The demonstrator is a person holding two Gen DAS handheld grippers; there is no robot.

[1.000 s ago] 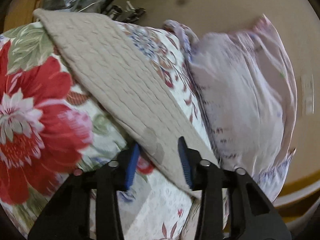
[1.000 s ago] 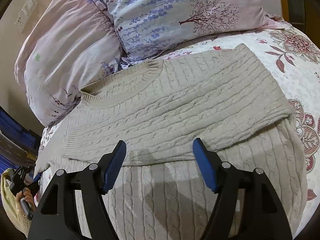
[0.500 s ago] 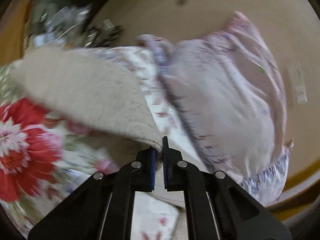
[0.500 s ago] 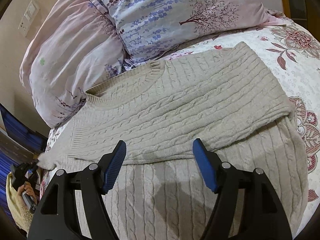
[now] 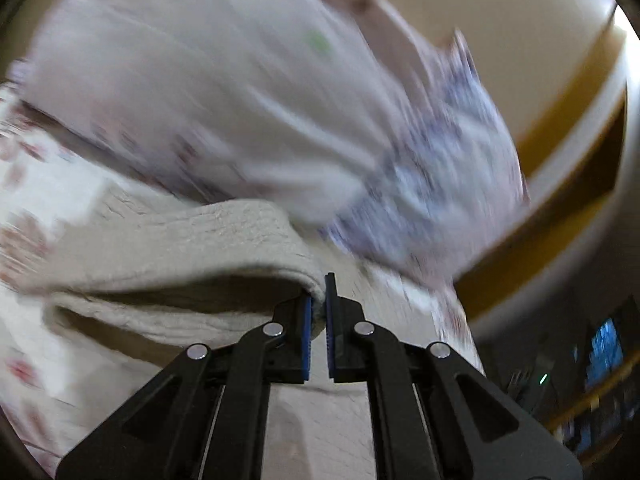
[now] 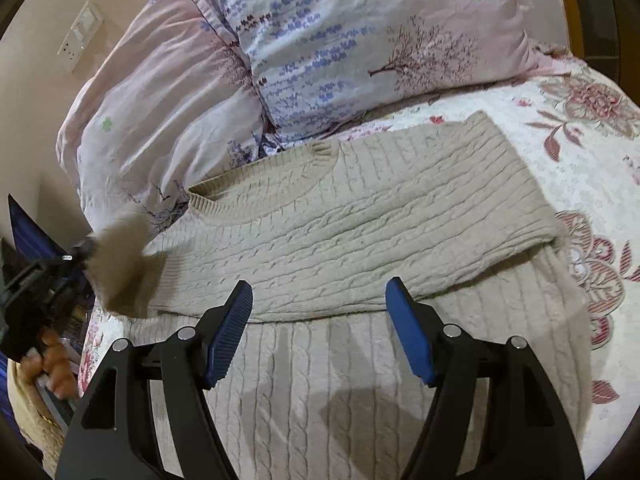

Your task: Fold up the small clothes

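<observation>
A beige cable-knit sweater (image 6: 360, 216) lies on a flowered bedspread (image 6: 592, 152), one sleeve folded across its chest. My left gripper (image 5: 317, 304) is shut on the cuff of the other sleeve (image 5: 200, 248), which it holds lifted off the bed. In the right wrist view that raised sleeve (image 6: 120, 264) is a blur at the left, with the left gripper (image 6: 76, 258) and the hand holding it beside it. My right gripper (image 6: 320, 328) hangs open above the sweater's lower body, with nothing between its blue pads.
Two pillows lean at the head of the bed, a pink one (image 6: 160, 112) and a lavender-print one (image 6: 360, 32). A wall with a switch plate (image 6: 80, 36) is behind them. A wooden headboard (image 5: 568, 168) runs at the right in the left wrist view.
My left gripper shut on the sleeve cuff, then swung it up off the bedspread and across toward the pillows, rolling as it went. The right gripper stayed open and hardly moved.
</observation>
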